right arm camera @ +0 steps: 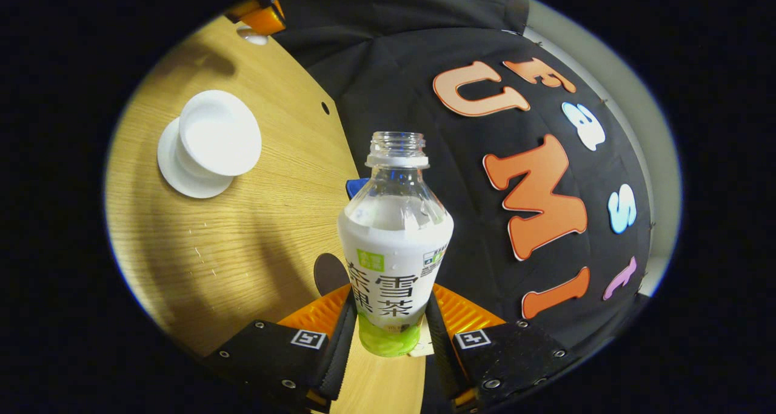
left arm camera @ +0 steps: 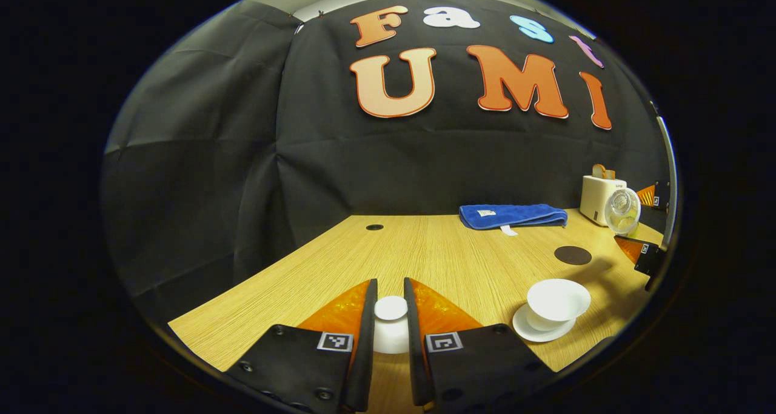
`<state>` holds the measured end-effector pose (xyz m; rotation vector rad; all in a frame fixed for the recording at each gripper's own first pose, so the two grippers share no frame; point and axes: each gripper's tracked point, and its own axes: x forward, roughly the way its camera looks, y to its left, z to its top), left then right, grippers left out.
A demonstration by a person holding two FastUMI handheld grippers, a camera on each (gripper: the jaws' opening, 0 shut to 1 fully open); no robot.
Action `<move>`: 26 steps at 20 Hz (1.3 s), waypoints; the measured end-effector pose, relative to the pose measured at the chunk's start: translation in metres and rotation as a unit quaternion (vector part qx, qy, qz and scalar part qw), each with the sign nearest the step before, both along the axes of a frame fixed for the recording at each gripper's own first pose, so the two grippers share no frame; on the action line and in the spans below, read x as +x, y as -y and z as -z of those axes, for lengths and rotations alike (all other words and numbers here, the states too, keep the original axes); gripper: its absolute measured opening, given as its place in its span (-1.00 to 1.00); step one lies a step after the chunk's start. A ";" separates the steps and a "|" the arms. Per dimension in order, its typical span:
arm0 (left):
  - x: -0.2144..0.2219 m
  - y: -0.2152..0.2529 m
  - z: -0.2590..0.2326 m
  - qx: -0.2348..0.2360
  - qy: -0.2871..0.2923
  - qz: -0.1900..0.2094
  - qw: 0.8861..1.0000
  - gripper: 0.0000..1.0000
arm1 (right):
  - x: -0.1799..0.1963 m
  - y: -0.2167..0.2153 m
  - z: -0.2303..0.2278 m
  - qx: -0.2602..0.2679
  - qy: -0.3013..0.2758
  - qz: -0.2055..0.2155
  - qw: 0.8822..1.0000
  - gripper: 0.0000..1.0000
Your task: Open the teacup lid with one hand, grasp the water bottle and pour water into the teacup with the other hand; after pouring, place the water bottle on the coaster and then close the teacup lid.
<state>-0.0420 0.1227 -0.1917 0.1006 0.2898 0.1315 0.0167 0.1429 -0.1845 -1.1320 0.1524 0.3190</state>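
My left gripper (left arm camera: 391,308) is shut on the white teacup lid (left arm camera: 391,334), held low over the near table. The open white teacup (left arm camera: 558,300) stands on its saucer (left arm camera: 526,328) to the right, with the dark round coaster (left arm camera: 573,255) behind it. At the far right, the right gripper (left arm camera: 636,223) holds the clear bottle (left arm camera: 621,211) tilted in the air. In the right gripper view my right gripper (right arm camera: 391,317) is shut on the uncapped water bottle (right arm camera: 394,244). The teacup (right arm camera: 218,132) lies off to the left, and the coaster (right arm camera: 330,273) peeks out behind the bottle.
A folded blue towel (left arm camera: 512,215) lies at the back of the wooden table (left arm camera: 424,250), and a white toaster (left arm camera: 597,199) stands at the back right. A small cable hole (left arm camera: 374,227) sits near the back edge. The left gripper (right arm camera: 260,14) with the lid (right arm camera: 253,36) shows far off.
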 end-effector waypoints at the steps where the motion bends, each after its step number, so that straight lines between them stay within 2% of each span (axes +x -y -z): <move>1: -0.001 0.000 0.000 -0.002 -0.001 0.000 1.000 -0.41 | 0.002 -0.004 -0.003 -0.014 0.013 -0.008 1.000 0.26; 4: -0.003 0.001 -0.003 -0.003 0.005 0.002 1.000 -0.44 | 0.014 -0.016 -0.016 -0.054 0.050 -0.029 0.997 0.25; 9: -0.006 -0.006 -0.005 0.001 0.010 -0.003 1.000 -0.41 | 0.012 -0.026 -0.015 -0.091 0.075 -0.051 0.992 0.26; 14: -0.009 -0.011 -0.005 0.001 0.010 -0.005 1.000 -0.41 | 0.010 -0.031 -0.017 -0.139 0.108 -0.071 0.982 0.25; 19: -0.011 -0.013 -0.004 -0.001 0.010 -0.007 1.000 -0.41 | 0.010 -0.038 -0.011 -0.165 0.114 -0.095 0.975 0.24; 20: -0.011 -0.012 -0.003 -0.004 0.010 -0.006 1.000 -0.41 | 0.011 -0.040 -0.010 -0.171 0.115 -0.101 0.973 0.29; 21: -0.011 -0.011 -0.002 -0.007 0.008 -0.004 1.000 -0.41 | 0.011 -0.040 -0.013 -0.179 0.121 -0.106 0.971 0.19; 22: -0.012 -0.011 -0.002 -0.008 0.008 -0.003 1.000 -0.41 | 0.012 -0.042 -0.015 -0.189 0.128 -0.111 0.967 0.25; 24: -0.013 -0.012 -0.002 -0.010 0.009 -0.004 1.000 -0.41 | 0.012 -0.040 -0.021 -0.204 0.143 -0.116 0.962 0.19; 26: -0.013 -0.015 -0.001 -0.011 0.009 -0.007 1.000 -0.41 | 0.016 -0.040 -0.024 -0.210 0.151 -0.116 0.959 0.25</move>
